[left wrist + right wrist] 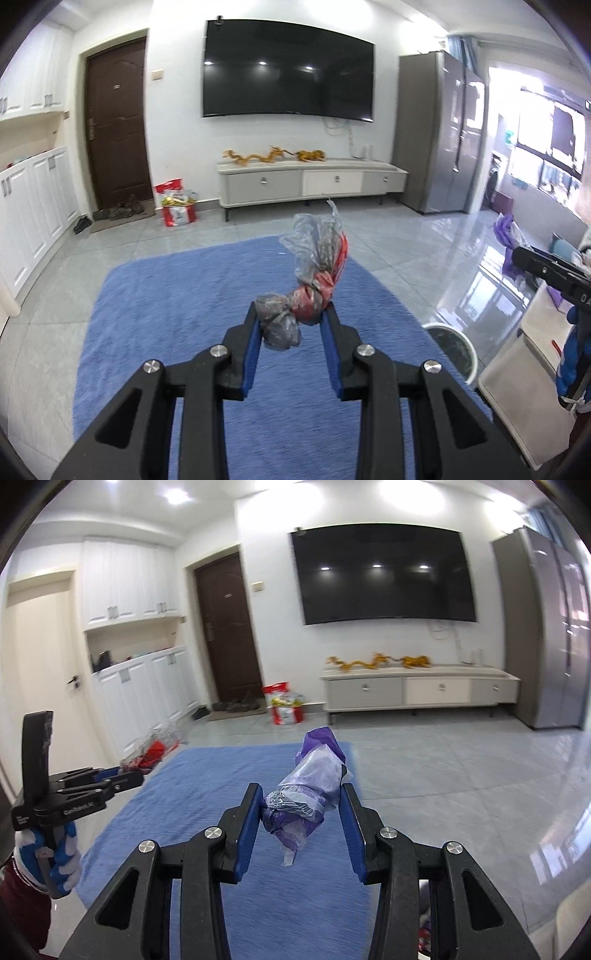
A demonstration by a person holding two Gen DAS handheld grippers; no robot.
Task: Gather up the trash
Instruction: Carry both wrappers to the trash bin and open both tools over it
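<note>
- Left wrist view: my left tongs (pixel 291 319) are closed to a narrow gap on a crumpled red and grey plastic wrapper (pixel 308 291), pinched between the blue pads (pixel 255 350) and held in the air above the blue rug (pixel 184 295).
- Any print on that wrapper is too creased to read.
- A round white bin (pixel 452 349) stands at the rug's right edge, well below and to the right of the wrapper.
- At the right edge my right tongs show as a black body with the letters "DA" readable; the rest is cut off.
- Right wrist view: my right tongs (pixel 301 812) are partly closed on a purple and clear plastic bag (pixel 308 790), both pads pressing its sides, also held above the rug.
- A white patch with dark stripes and lettering sits on the bag, too crumpled to read.
- My gloved left hand (pixel 61 856) grips the other tool, whose side reads "GenRobot.AI".
- More clear and red plastic litter (pixel 155 749) lies on the floor by the white cabinets (pixel 147 694).
- A red and white box (pixel 286 705) by the brown door (pixel 227 627) carries print I cannot read.
</note>
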